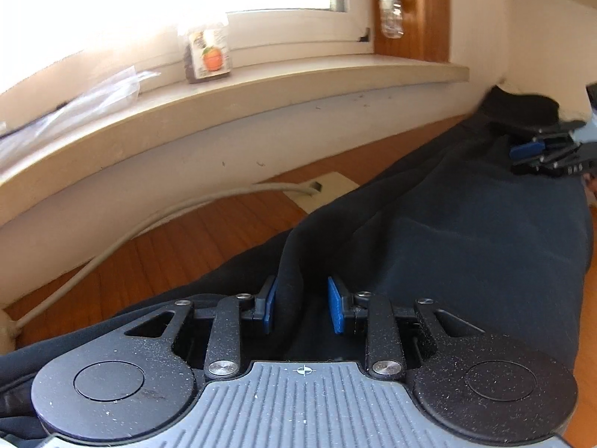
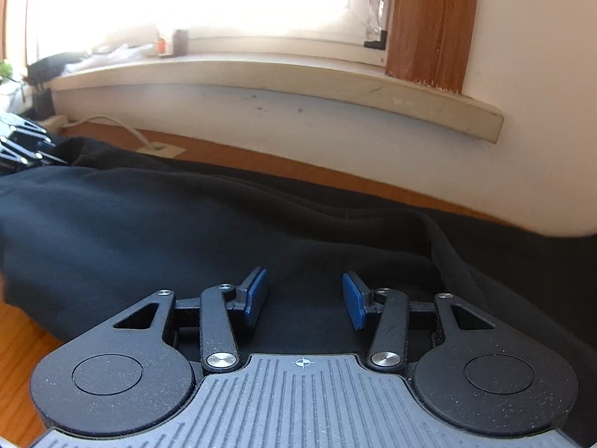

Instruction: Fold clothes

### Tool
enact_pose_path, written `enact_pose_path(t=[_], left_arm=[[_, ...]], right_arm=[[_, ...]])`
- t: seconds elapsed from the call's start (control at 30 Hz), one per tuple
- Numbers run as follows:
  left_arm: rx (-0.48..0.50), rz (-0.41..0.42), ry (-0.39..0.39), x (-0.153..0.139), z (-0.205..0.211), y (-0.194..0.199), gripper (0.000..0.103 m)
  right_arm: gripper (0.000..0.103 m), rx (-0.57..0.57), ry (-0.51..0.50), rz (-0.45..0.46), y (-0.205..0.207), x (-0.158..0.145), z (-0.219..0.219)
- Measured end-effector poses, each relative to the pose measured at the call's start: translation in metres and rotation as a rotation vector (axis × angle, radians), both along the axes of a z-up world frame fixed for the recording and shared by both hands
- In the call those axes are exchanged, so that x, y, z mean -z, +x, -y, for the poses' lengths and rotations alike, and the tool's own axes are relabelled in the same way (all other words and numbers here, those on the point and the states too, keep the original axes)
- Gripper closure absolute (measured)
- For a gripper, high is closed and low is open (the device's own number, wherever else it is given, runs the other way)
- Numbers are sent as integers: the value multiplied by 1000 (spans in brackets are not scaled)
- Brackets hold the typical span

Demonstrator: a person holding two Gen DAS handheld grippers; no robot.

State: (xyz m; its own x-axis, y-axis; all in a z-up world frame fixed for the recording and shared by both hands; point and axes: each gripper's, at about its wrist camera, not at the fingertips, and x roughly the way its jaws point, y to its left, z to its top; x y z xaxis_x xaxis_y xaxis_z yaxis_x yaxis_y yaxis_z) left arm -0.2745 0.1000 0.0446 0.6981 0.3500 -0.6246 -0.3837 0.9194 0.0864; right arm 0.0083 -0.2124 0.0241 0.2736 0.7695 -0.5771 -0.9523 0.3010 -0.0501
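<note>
Dark garment point(image 2: 224, 216) spread flat on wooden table point(image 1: 179, 246) below window sill point(image 1: 261, 86); left gripper point(image 1: 302, 304) and right gripper point(image 2: 304, 300) parted, empty: pinch one edge apiece, fold evenly

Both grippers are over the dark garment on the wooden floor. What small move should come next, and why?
Probably lift both grippers clear and move them to a fresh edge. The left gripper has its pads apart around a raised ridge of the dark garment, not pinching it; the right gripper stands open over flat cloth. Nothing is held, so this fold looks released.
</note>
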Motion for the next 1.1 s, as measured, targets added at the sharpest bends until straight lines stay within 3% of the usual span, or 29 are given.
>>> enact_pose_path(t=[0.17, 0.27, 0.33, 0.47, 0.53, 0.6, 0.63, 0.9, 0.97, 1.03, 1.1], left_arm=[[-13, 25, -31, -4, 3, -14, 72], [-57, 88, -71, -16, -8, -31, 69], [-100, 110, -44, -27, -14, -46, 67], [-148, 50, 17, -37, -28, -64, 67], [-141, 13, 23, -37, -37, -66, 52], [-109, -19, 39, -35, -43, -66, 41], [-89, -33, 41, -34, -45, -65, 41], [-26, -13, -65, -28, -58, -73, 37], [-57, -12, -89, -24, -61, -71, 42], [-70, 15, -98, -24, -61, -70, 75], [-108, 50, -63, -30, -57, -75, 94]], right_arm=[[57, -5, 17, -1, -10, 0, 11], [57, -11, 20, -14, -8, -1, 12], [56, -15, 20, -15, -7, -1, 12], [56, -14, 20, -12, -8, -1, 12], [56, -13, 19, -10, -8, -1, 12], [56, -13, 19, -8, -8, -1, 11], [56, -13, 19, -8, -8, -1, 11], [56, -12, 19, -5, -8, -1, 12], [56, -12, 19, -6, -8, -1, 12], [56, -12, 20, -6, -8, -1, 12], [56, -12, 20, -5, -8, -1, 12]])
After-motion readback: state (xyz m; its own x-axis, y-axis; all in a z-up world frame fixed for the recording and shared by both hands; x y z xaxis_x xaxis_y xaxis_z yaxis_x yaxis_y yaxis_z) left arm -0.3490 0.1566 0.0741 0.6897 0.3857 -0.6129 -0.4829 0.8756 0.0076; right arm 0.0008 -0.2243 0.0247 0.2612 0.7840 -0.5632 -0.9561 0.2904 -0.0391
